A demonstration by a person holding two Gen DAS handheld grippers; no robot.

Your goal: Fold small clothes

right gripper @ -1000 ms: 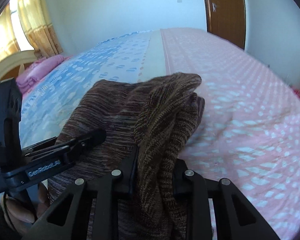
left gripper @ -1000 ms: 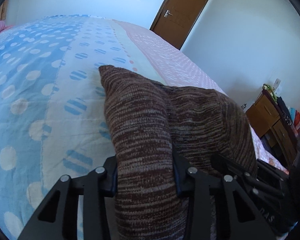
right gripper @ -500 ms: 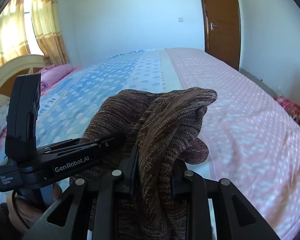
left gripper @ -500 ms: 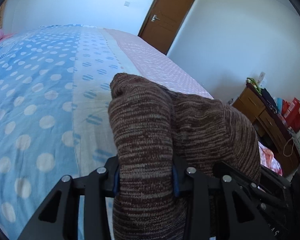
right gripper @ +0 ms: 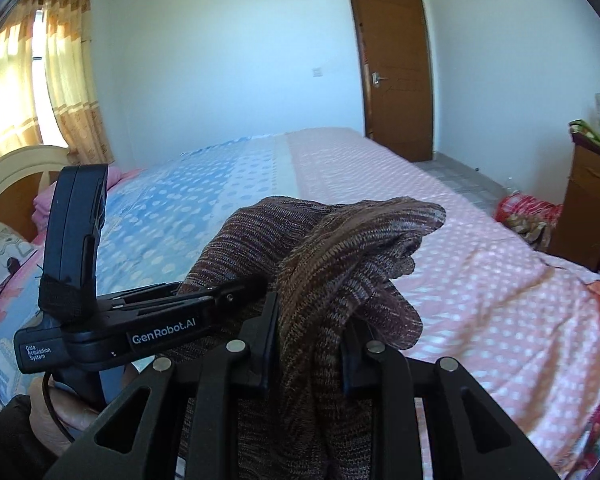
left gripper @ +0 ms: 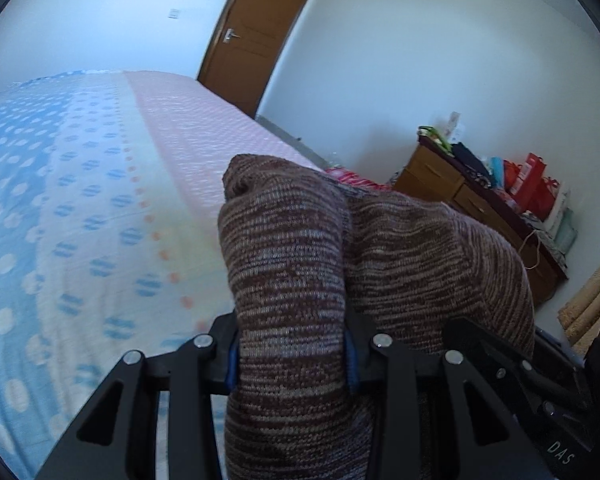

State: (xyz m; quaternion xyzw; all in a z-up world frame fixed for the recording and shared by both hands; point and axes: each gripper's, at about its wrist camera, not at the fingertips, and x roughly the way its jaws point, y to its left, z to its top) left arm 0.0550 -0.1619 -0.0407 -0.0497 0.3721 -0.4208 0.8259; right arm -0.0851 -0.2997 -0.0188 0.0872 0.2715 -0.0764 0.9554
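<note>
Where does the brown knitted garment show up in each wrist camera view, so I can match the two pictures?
Left wrist view: brown knitted garment fills lower centre, clamped in the left gripper.
Right wrist view: garment at centre, clamped in the right gripper.
Shared landmark: wooden door.

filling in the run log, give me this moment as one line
left gripper: shut on knit | right gripper: shut on knit | knit: bunched, held over bed
</note>
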